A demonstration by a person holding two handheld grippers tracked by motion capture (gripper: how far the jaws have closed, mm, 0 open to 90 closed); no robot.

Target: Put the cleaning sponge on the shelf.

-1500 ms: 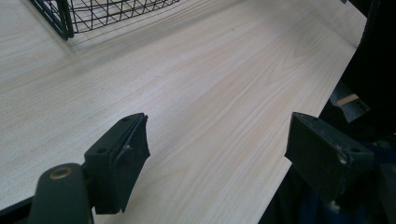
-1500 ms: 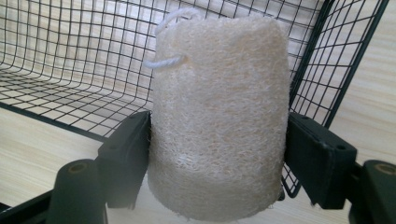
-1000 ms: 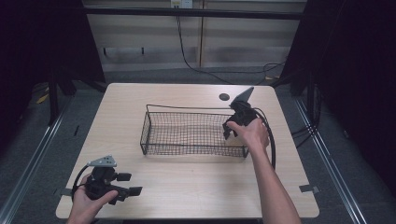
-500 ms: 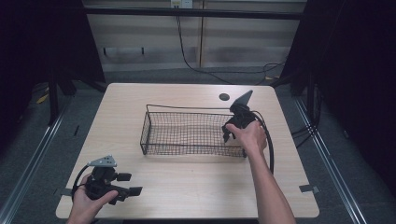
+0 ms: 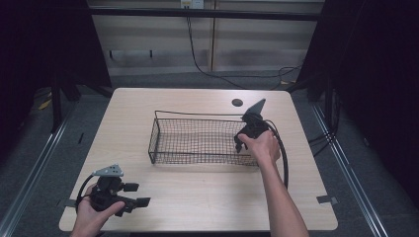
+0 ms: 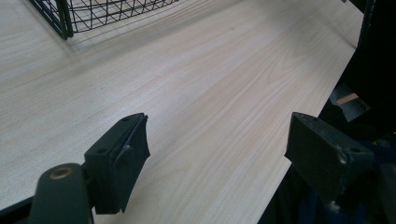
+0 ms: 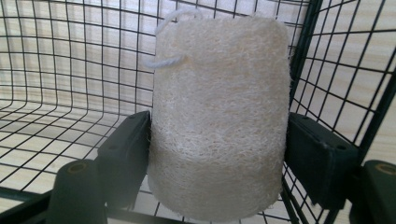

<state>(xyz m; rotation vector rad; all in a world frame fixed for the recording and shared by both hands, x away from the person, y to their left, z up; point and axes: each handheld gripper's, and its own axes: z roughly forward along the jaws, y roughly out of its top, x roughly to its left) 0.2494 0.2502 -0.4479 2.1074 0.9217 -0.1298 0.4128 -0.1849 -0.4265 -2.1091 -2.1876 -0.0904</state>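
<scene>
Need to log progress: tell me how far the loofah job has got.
Done: the cream fibrous loofah pad is inside the black wire basket. In hand: the right gripper clamps it at the basket's end. Left: release and withdraw. The left gripper is open over bare table.

A coarse, fibrous loofah sponge [image 7: 219, 126], pale cream and matt, with a twisted white cord loop [image 7: 173, 35] at its top, sits between the matt black plastic pads of the right gripper [image 7: 217, 156]; behind and beside it, the thin black-coated metal wire of the basket [image 5: 197, 140]; beneath the left gripper [image 6: 224, 154], a smooth, pale wood-grain laminate table [image 6: 210, 79] with a soft sheen; that gripper's pads [image 6: 123, 156] are dull black plastic with small screw recesses.
</scene>
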